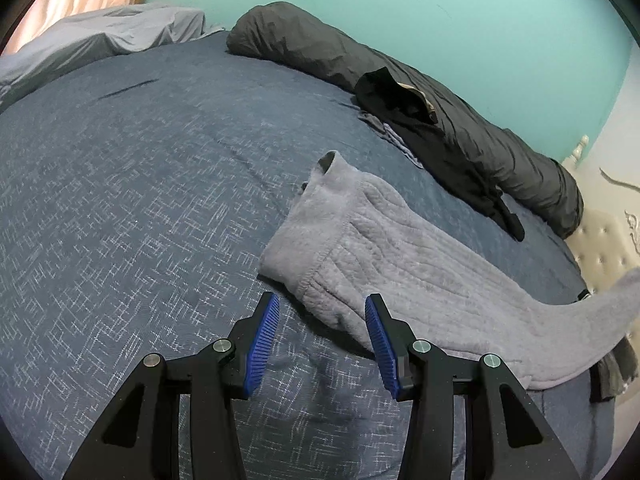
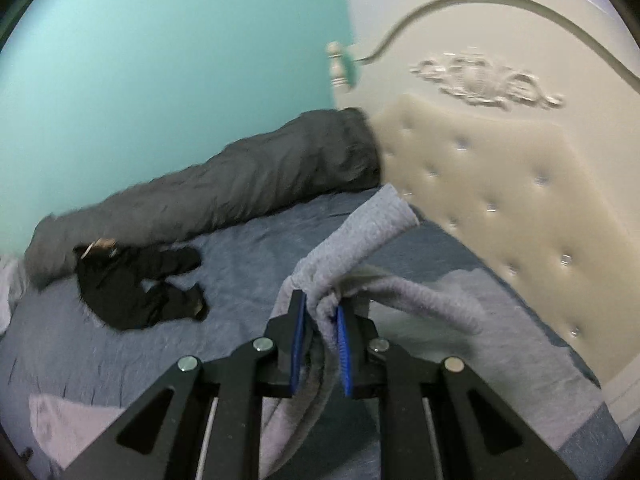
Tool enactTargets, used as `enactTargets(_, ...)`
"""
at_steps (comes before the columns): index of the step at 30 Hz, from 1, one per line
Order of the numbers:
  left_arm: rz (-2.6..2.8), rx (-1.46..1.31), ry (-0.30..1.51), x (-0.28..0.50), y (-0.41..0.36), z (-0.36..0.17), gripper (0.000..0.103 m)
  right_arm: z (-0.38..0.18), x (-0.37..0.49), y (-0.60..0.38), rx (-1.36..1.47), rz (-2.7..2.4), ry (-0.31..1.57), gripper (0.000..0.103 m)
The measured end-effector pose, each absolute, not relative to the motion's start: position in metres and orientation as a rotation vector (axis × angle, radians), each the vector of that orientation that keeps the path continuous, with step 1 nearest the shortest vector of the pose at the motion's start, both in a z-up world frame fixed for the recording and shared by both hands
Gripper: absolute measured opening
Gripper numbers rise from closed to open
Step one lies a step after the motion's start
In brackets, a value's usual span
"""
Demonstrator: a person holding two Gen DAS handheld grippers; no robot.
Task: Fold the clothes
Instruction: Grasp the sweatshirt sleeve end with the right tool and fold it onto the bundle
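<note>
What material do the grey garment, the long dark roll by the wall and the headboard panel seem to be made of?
Grey garment: looks like soft fleece or plush knit, matte, with a fuzzy nap and ribbed lines.
Long dark roll: probably thin woven synthetic, slightly shiny, with many fine crinkles.
Headboard panel: seems padded faux leather or similar upholstery, cream, smooth, tufted with small shiny studs.

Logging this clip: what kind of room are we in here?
Most likely a bedroom. The work surface is a bed with a blue patterned bedspread, a cream tufted headboard stands at one end, and a long dark bolster pillow lies along the teal wall.
</note>
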State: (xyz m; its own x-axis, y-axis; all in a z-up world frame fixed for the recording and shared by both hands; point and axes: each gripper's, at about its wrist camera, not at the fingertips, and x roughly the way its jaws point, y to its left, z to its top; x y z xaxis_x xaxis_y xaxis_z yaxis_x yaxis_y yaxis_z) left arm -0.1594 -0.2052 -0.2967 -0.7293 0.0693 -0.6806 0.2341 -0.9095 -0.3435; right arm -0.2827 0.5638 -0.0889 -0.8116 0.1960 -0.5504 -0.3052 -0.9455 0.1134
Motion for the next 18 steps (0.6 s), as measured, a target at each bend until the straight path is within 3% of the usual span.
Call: enactTargets(18,-2.785,1.176,0.596,-0.151,-0.214,-0.308,0.049,-0.091,-0.33,0.309,-1.002,3.071,-0.014,0.014)
